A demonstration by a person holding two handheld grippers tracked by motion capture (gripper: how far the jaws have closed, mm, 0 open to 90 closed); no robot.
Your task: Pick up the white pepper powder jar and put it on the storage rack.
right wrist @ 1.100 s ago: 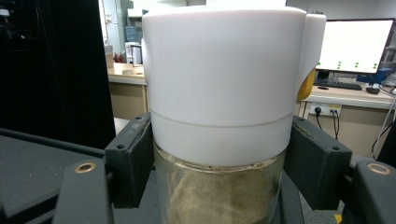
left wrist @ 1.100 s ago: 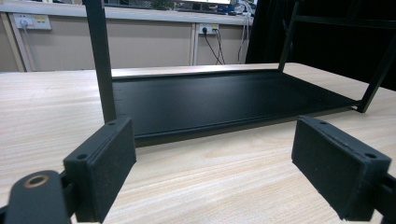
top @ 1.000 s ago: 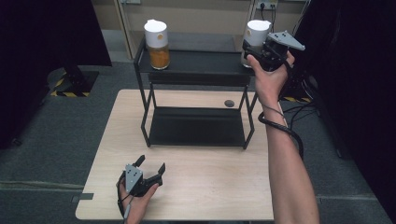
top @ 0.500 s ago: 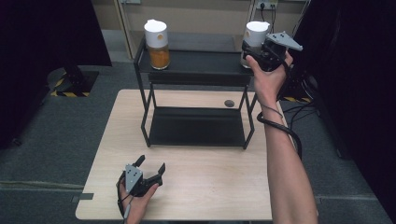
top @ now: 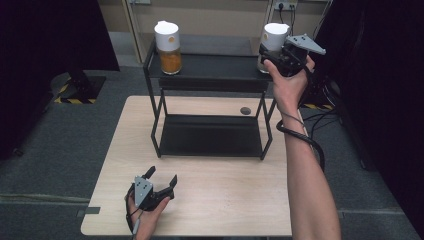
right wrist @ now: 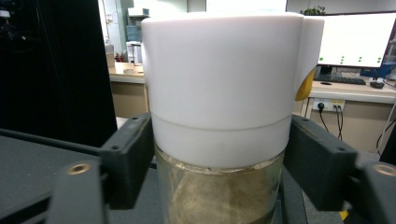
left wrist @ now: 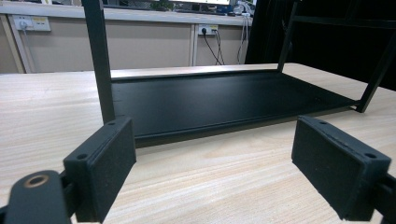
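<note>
Office backdrop, pale wooden table [top: 225,200], black two-tier rack [top: 210,95]: a jar sits between the right claw's jaws.

On the rack's top shelf, at its right end, stands a white-capped jar [right wrist: 219,121] with pale brownish contents, upright, its long axis vertical. The right claw [top: 280,52] meets it from the person's side at about the level of the cap's lower edge, one jaw on each flank and touching or very nearly so; it looks closed on the jar, though how firmly I cannot tell. A second jar [top: 169,42], orange-filled, stands well apart at the shelf's left end. The left claw [top: 160,182] rests low on the table near its front edge, jaws spread wide and empty, facing the rack's bottom shelf [left wrist: 219,100]. The right hand [top: 290,82] is plainly the nearer one; any lift would likely go straight up along the jar's axis.
</note>
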